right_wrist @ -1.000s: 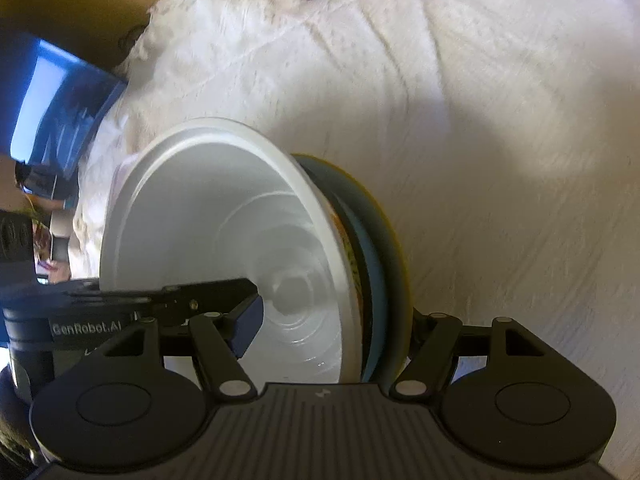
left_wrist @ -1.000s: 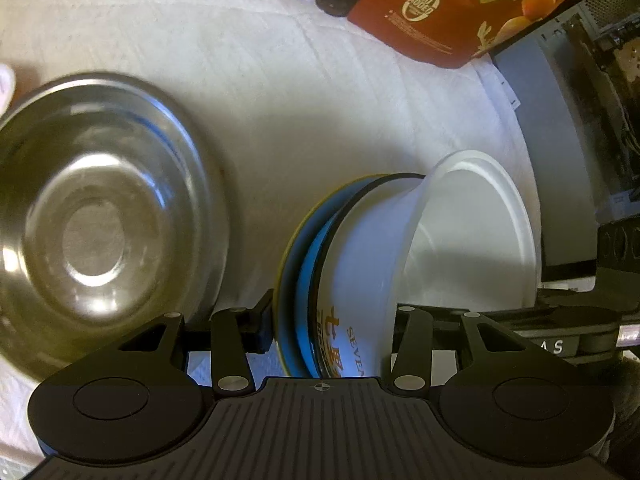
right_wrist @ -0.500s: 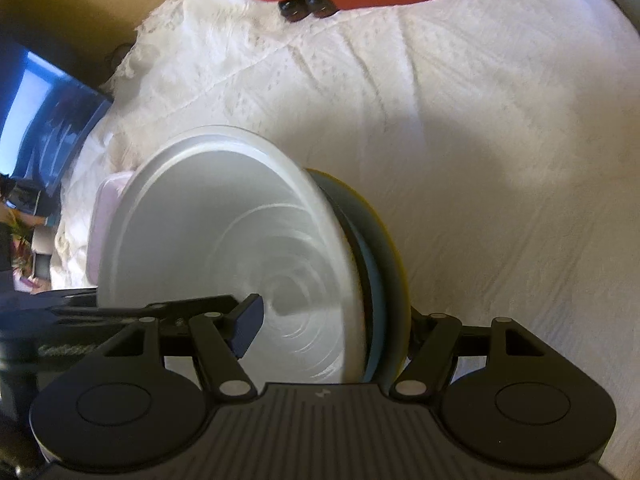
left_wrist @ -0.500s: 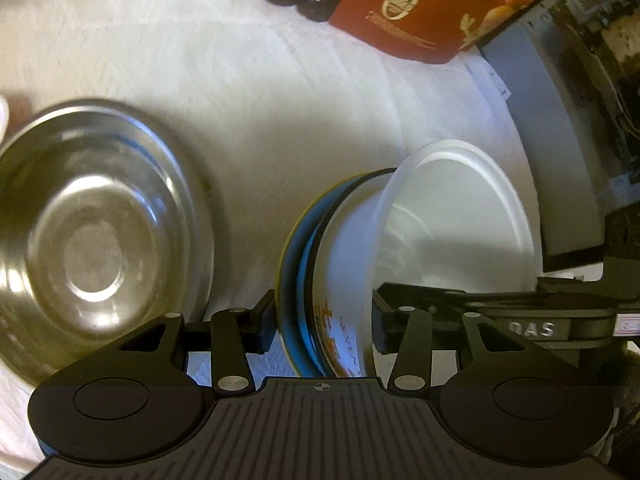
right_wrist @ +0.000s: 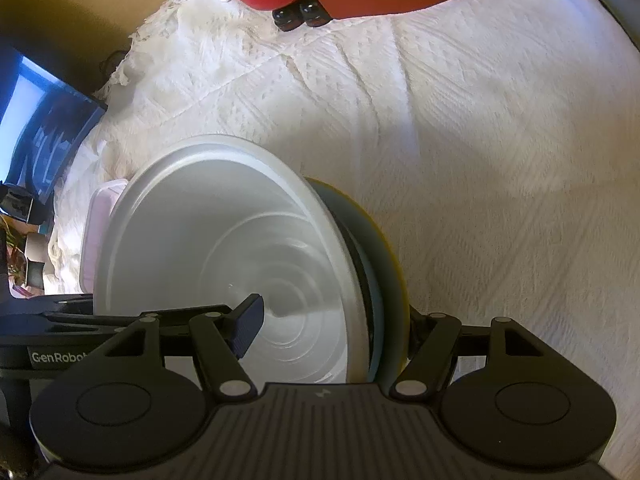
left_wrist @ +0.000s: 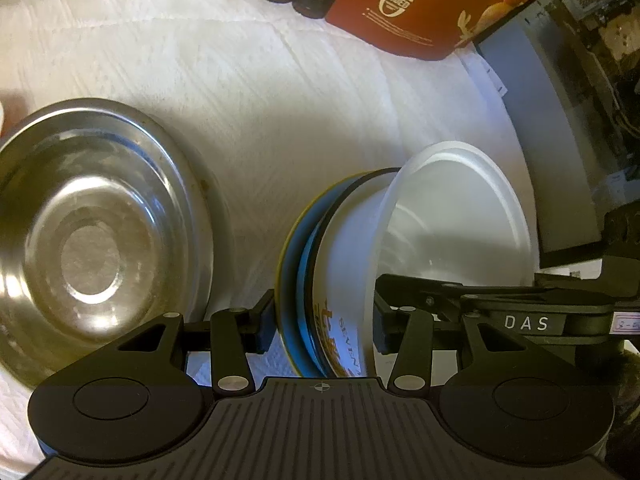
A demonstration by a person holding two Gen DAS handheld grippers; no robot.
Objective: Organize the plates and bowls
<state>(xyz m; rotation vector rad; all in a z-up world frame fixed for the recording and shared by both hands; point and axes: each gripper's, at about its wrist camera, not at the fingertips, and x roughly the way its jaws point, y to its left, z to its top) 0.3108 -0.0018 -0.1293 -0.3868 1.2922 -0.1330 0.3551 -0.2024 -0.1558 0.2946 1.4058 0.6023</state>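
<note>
Straddling one nested stack [left_wrist: 340, 248] from opposite sides: yellow-rimmed blue plate [left_wrist: 291, 268], printed white bowl [left_wrist: 348, 224], translucent bowl [left_wrist: 460, 208] innermost, all tipped on edge over the white tablecloth [left_wrist: 280, 120]. Left gripper [left_wrist: 322, 324] has just been opening its jaws with the stack between them; one pad sits at the plate's back and one inside the bowls, can't tell if they press. Right gripper [right_wrist: 334, 328] is clamped on the stack, one pad deep in the translucent bowl, the other finger behind the plate. Steel bowl [left_wrist: 92, 216] lies flat nearby, apart.
</note>
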